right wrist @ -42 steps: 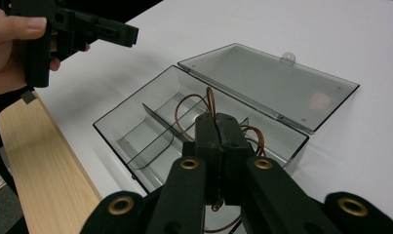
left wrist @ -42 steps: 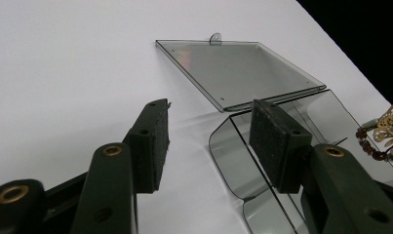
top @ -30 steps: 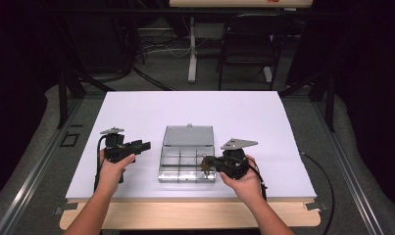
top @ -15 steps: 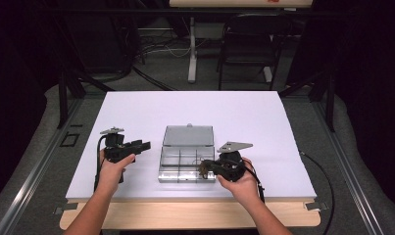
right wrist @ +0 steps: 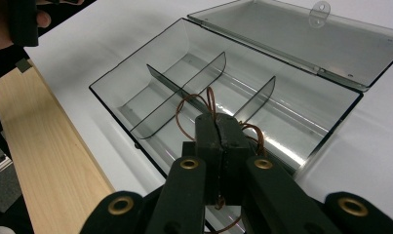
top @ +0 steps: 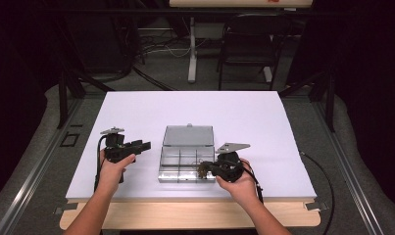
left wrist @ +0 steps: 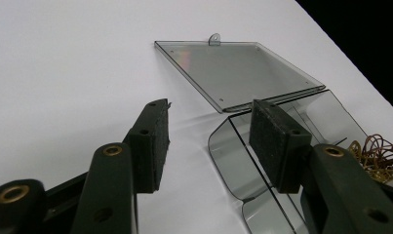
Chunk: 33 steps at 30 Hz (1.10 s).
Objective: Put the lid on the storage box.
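White tabletop carries a clear plastic box with its lid folded back and dividers inside; no writing is readable on it. Over the box's near right edge, the right gripper pinches a thin brown wire tangle. Left of the box, the left gripper stands spread, holding nothing.

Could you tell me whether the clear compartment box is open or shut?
Open: the clear compartment box has its hinged lid folded back flat on the white table, leaving the dividers uncovered.
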Each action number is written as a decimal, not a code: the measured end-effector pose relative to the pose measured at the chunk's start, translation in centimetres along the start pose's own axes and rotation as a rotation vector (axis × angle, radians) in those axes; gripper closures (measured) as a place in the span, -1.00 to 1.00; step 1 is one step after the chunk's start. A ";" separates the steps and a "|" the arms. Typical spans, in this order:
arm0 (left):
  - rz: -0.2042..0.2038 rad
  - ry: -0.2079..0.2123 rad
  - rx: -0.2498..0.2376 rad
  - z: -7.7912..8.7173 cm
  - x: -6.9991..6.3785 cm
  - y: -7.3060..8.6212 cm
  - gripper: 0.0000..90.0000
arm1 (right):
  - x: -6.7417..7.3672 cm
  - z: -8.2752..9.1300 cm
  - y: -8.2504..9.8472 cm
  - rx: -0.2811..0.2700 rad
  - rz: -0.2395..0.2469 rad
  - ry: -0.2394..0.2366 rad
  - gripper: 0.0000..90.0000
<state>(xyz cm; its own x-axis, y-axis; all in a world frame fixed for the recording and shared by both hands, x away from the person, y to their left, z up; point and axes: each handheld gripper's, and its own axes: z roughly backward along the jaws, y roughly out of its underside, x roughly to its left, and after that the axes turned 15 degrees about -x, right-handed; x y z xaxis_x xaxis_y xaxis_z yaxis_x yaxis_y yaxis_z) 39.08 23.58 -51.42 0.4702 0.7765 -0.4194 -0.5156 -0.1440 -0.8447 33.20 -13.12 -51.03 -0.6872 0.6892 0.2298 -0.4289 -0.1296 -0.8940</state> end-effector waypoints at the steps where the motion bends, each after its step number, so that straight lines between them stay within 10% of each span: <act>1: 0.000 0.000 -0.001 0.0 0.0 0.0 0.10 | 0.0 0.0 0.1 0.002 -0.006 -0.001 0.99; 33: 0.004 -0.003 0.001 0.0 0.1 0.0 0.10 | -0.6 -1.2 1.5 0.085 0.000 0.012 0.99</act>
<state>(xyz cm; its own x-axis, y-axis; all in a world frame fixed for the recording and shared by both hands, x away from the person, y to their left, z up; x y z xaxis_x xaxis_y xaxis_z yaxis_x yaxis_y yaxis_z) 39.19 23.68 -51.46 0.4659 0.7777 -0.4220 -0.5182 -0.1467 -0.8426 33.64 -12.86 -53.00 -0.6802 0.6978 0.2244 -0.4772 -0.1892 -0.8582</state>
